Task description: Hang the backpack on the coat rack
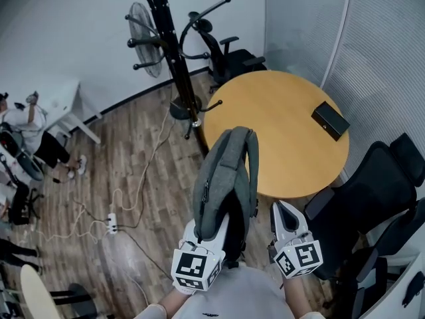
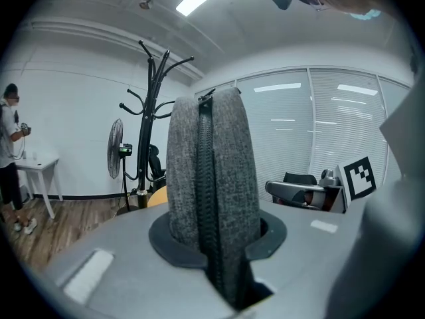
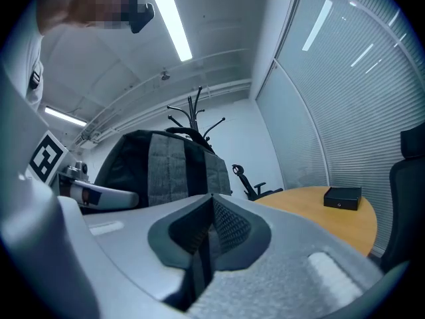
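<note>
Grey backpack (image 1: 226, 178) clamped in left tongs (image 2: 216, 244), coat rack (image 1: 174, 65) ahead.

Found open floor (image 1: 133, 145) left of round table (image 1: 279, 131) up to coat rack (image 1: 174, 58); noted cables (image 1: 154, 155) underfoot, fan (image 1: 145, 28) and chair (image 1: 229, 58) crowding behind it.

Coat rack (image 1: 171, 45) beyond backpack (image 1: 224, 178), table (image 1: 265, 111) to rack's right — box (image 1: 330, 119) on table's right side.

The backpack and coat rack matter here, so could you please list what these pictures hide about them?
- Head view: coat rack top cut off by the upper edge.
- Head view: backpack lower end hidden behind the left gripper.
- Left gripper view: backpack covers some of the rack's hooks.
</note>
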`<state>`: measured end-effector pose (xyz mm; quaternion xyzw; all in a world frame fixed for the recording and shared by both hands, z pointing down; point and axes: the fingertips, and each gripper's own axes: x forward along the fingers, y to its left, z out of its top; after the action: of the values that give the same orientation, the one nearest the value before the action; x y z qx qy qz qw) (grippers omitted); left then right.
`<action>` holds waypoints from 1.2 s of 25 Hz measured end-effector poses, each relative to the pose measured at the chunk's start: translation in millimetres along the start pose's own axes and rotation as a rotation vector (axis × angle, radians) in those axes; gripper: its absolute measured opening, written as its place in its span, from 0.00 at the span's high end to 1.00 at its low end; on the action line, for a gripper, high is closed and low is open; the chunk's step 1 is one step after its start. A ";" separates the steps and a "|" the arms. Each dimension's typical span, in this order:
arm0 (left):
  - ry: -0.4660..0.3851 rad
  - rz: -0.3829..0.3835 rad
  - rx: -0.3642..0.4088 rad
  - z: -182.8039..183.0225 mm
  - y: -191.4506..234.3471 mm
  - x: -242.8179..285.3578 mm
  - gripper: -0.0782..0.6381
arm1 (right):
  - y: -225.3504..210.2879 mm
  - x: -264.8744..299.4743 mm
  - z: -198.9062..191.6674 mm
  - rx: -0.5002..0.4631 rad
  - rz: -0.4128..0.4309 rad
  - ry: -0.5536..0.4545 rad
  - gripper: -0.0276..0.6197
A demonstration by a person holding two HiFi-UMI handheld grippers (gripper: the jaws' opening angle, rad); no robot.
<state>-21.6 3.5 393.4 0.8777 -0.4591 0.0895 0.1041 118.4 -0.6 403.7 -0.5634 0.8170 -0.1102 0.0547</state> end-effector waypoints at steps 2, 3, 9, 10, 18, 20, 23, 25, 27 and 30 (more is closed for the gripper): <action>-0.010 -0.006 -0.001 6.5 8.5 13.5 0.74 | -4.6 15.5 3.7 -0.006 -0.002 -0.002 0.95; -0.014 -0.010 -0.003 9.8 12.9 20.1 0.74 | -6.8 23.0 5.6 -0.009 -0.005 -0.003 0.95; -0.060 -0.038 0.008 41.8 38.3 58.8 0.74 | -15.7 67.8 22.8 -0.027 -0.029 -0.002 0.95; -0.070 -0.042 0.015 47.7 42.1 65.2 0.74 | -17.1 74.7 23.9 -0.028 -0.032 -0.003 0.95; -0.139 -0.099 0.034 88.9 65.9 117.3 0.74 | -34.2 129.1 41.6 -0.054 -0.071 -0.006 0.95; -0.152 -0.108 0.037 95.8 72.1 128.3 0.74 | -37.7 141.1 46.1 -0.065 -0.082 -0.009 0.95; -0.163 -0.123 0.036 103.0 76.9 142.5 0.74 | -43.5 154.9 50.1 -0.074 -0.096 -0.017 0.95; -0.174 -0.130 0.040 109.6 79.8 149.3 0.74 | -45.7 163.5 50.9 -0.074 -0.101 -0.020 0.95; -0.185 -0.130 0.045 117.1 81.7 154.8 0.74 | -46.4 170.8 51.1 -0.073 -0.098 -0.016 0.95; -0.170 -0.109 0.045 117.1 83.6 163.5 0.74 | -48.8 177.7 51.6 -0.075 -0.080 -0.001 0.95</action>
<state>8.6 -202.8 330.5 0.9079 -0.4158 0.0191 0.0494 109.9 -189.1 371.6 -0.5974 0.7972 -0.0812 0.0297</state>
